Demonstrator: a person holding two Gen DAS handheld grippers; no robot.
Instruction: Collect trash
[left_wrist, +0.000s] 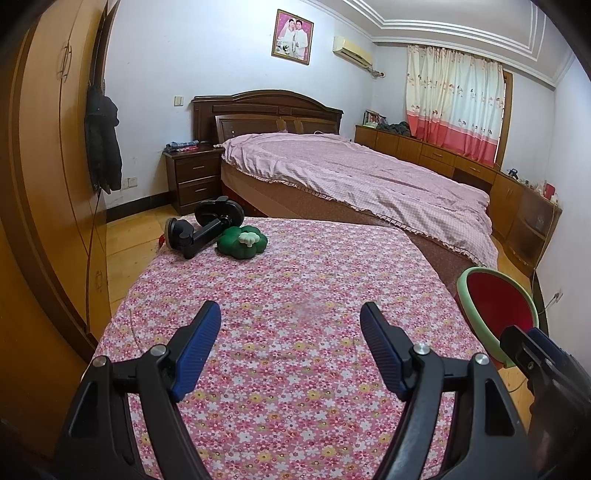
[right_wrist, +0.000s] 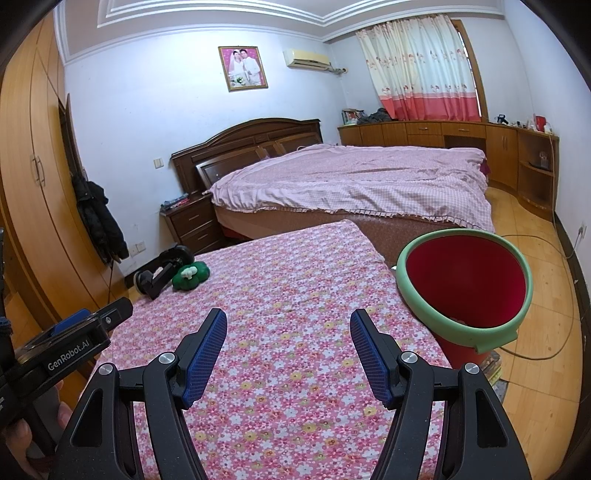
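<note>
Left gripper (left_wrist: 290, 332), right gripper (right_wrist: 288, 339) agape, empty; bin (left_wrist: 466, 291) half cut off.

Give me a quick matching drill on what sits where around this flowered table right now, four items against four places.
Things:
1. green cushion
2. red bin
3. dark jacket
4. framed photo

Places:
A. on the wall above the headboard
B. far end of the flowered table
C. hanging by the wardrobe
D. beside the table's right edge

Pairs: 1-B, 2-D, 3-C, 4-A

Both hand-held grippers, L (left_wrist: 290, 321) & R (right_wrist: 288, 328), open, empty.
</note>
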